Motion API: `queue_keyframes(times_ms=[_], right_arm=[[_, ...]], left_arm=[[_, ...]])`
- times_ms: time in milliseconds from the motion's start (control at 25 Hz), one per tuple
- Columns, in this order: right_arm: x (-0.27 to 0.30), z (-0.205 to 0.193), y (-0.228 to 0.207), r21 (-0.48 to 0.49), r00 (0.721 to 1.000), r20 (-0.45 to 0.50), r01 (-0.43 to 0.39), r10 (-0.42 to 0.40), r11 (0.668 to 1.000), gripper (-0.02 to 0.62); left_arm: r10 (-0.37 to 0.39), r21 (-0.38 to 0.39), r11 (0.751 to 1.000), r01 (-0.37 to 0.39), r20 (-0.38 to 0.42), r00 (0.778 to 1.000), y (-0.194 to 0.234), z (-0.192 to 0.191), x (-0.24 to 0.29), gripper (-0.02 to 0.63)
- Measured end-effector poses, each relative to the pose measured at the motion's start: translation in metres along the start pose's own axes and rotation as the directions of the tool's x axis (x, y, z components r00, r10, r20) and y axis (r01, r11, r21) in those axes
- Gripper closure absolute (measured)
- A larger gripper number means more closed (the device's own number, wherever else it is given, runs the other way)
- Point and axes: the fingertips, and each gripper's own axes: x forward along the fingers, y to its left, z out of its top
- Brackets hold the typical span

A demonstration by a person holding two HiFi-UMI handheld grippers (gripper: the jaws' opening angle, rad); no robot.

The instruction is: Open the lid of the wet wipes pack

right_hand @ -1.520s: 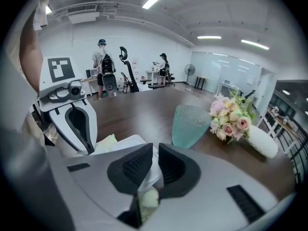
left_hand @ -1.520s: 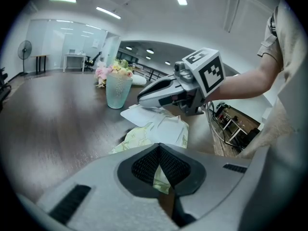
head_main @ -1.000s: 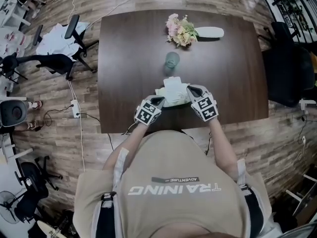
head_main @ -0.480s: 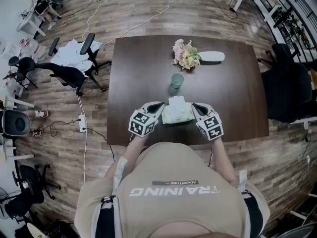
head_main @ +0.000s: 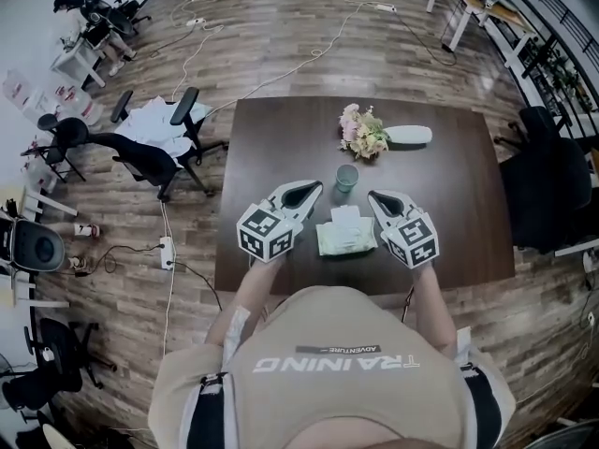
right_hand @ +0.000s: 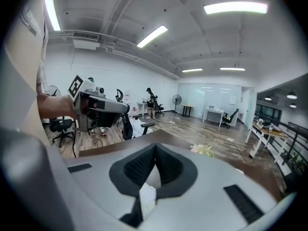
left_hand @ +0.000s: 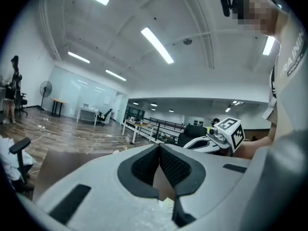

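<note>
The wet wipes pack [head_main: 347, 234] lies flat on the dark wooden table [head_main: 449, 223] near its front edge; it is pale green, and a white lid flap [head_main: 344, 215] at its far end looks lifted. My left gripper [head_main: 314, 187] hovers above the table to the pack's left, shut and holding nothing. My right gripper [head_main: 373, 195] hovers to the pack's right, also shut and empty. In the left gripper view the left gripper [left_hand: 159, 146] has its pads meeting at the tips, and the right gripper [left_hand: 226, 133] shows beyond. In the right gripper view the right gripper [right_hand: 155, 147] is tip to tip, with the pack [right_hand: 147, 192] showing below.
A green cup [head_main: 347, 177] stands just beyond the pack. Behind it a bunch of flowers [head_main: 361, 131] lies in a white vase [head_main: 409, 136] on its side. Office chairs [head_main: 154, 157] stand left of the table, a black chair [head_main: 552, 190] to its right, and cables cross the floor.
Both grippers have lifted away from the pack's two sides and now hang well above the table. The pack stays on the table.
</note>
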Motion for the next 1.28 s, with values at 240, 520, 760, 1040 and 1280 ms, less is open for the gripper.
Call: queue_keyframes(times_ms=[240, 520, 760, 1040, 1280], right_arm=[[-0.003, 0.039, -0.008, -0.056, 0.999, 0.041, 0.034, -0.032, 0.998, 0.581], [-0.017, 0.08, -0.018, -0.047, 0.984, 0.147, 0.109, -0.101, 0.993, 0.581], [-0.029, 0.109, -0.025, -0.002, 0.961, 0.241, 0.139, -0.134, 0.99, 0.581], [-0.03, 0.136, -0.028, 0.0, 0.942, 0.304, 0.149, -0.142, 0.989, 0.581], [-0.03, 0.132, -0.028, -0.011, 0.944, 0.298, 0.15, -0.14, 0.989, 0.581]], left_arm=[[0.013, 0.127, 0.992, -0.017, 0.031, 0.999, 0.001, 0.036, -0.003, 0.597], [-0.024, 0.199, 0.98, 0.004, 0.098, 0.995, -0.011, 0.081, -0.002, 0.597], [-0.056, 0.224, 0.974, 0.024, 0.138, 0.989, -0.019, 0.11, -0.001, 0.597], [-0.043, 0.266, 0.964, -0.003, 0.165, 0.985, -0.015, 0.135, -0.004, 0.597], [-0.025, 0.239, 0.971, -0.016, 0.165, 0.986, -0.006, 0.123, -0.004, 0.597]])
